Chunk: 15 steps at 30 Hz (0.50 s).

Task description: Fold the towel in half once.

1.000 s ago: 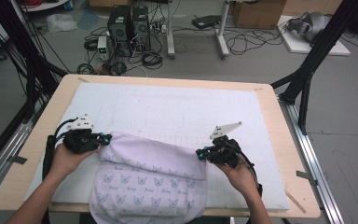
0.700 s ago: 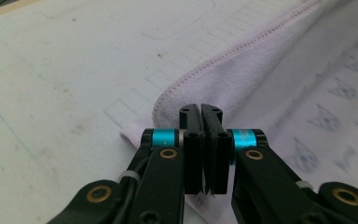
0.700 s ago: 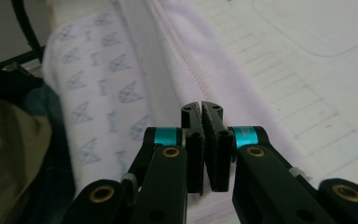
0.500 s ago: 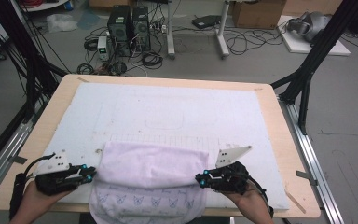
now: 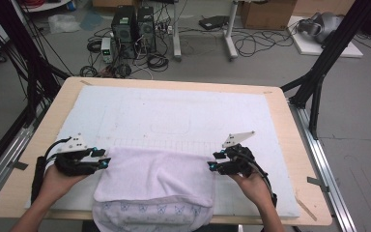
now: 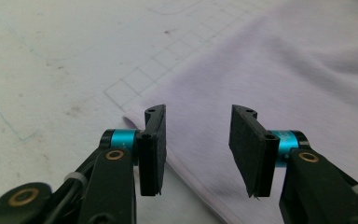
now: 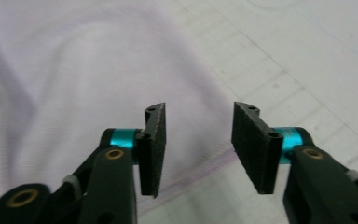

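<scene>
Folded cloth (image 5: 157, 176) between left claw (image 5: 107, 161) and right claw (image 5: 211, 167), both just spreading, pinching nothing

My left gripper (image 5: 105, 162) and my right gripper (image 5: 211, 166) are black. Each has two flat black pads (image 6: 153, 149), bright blue rings, little gold screws and a grey three-cornered plate on top. A black cable trails from each. My arms are bare, with no sleeves.
</scene>
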Motion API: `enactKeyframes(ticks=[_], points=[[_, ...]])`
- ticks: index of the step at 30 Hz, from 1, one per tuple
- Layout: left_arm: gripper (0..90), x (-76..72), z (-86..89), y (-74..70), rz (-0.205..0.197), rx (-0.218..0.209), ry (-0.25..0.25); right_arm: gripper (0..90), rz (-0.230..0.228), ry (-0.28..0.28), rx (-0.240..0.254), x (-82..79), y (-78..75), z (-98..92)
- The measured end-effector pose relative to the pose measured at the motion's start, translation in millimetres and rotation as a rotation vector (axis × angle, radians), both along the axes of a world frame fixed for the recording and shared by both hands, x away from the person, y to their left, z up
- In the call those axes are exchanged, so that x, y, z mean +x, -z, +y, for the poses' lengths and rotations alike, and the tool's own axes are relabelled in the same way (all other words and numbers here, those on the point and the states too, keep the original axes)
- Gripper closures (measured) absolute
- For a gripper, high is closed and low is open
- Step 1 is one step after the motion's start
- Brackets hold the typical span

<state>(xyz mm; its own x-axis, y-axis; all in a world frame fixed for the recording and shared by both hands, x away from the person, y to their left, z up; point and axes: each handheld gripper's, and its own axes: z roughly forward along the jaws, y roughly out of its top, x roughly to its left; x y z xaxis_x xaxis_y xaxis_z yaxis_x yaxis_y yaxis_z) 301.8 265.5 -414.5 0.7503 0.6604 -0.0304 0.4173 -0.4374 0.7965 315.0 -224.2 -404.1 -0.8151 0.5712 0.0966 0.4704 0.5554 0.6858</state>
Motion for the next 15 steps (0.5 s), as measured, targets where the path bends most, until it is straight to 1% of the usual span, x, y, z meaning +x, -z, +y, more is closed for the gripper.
enactKeyframes(ticks=[1, 4, 5, 7, 8, 10, 12, 14, 15], points=[[55.6, 6.8, -1.3, 3.2, 0.010, 0.001, -0.012, 50.3, 0.009, 0.011, -0.002, 3.6, 3.1, -0.2], [51.9, 23.6, -6.6, 11.1, 0.050, 0.006, -0.027, 49.5, 0.016, 0.026, -0.027, 12.0, 12.3, 0.0], [50.4, 27.4, -8.8, 12.8, 0.056, 0.010, -0.031, 49.3, 0.026, 0.027, -0.035, 13.5, 15.5, 0.5], [47.8, 33.9, -12.7, 15.7, 0.064, 0.028, -0.033, 48.9, 0.029, 0.025, -0.058, 15.6, 20.7, 1.6], [47.6, 36.1, -14.7, 17.4, 0.067, 0.034, -0.035, 48.7, 0.031, 0.028, -0.068, 16.3, 22.6, 1.7], [47.5, 39.8, -17.0, 20.2, 0.073, 0.047, -0.032, 47.8, 0.033, 0.034, -0.067, 17.8, 26.0, 0.8], [47.8, 41.6, -17.9, 22.6, 0.075, 0.059, -0.034, 47.0, 0.045, 0.041, -0.066, 20.5, 28.5, -0.3], [49.3, 42.2, -18.0, 23.3, 0.073, 0.062, -0.029, 47.1, 0.045, 0.038, -0.060, 22.3, 29.4, 0.0], [51.9, 42.3, -18.2, 23.7, 0.075, 0.062, -0.027, 47.1, 0.042, 0.031, -0.064, 22.7, 30.0, 0.8]])
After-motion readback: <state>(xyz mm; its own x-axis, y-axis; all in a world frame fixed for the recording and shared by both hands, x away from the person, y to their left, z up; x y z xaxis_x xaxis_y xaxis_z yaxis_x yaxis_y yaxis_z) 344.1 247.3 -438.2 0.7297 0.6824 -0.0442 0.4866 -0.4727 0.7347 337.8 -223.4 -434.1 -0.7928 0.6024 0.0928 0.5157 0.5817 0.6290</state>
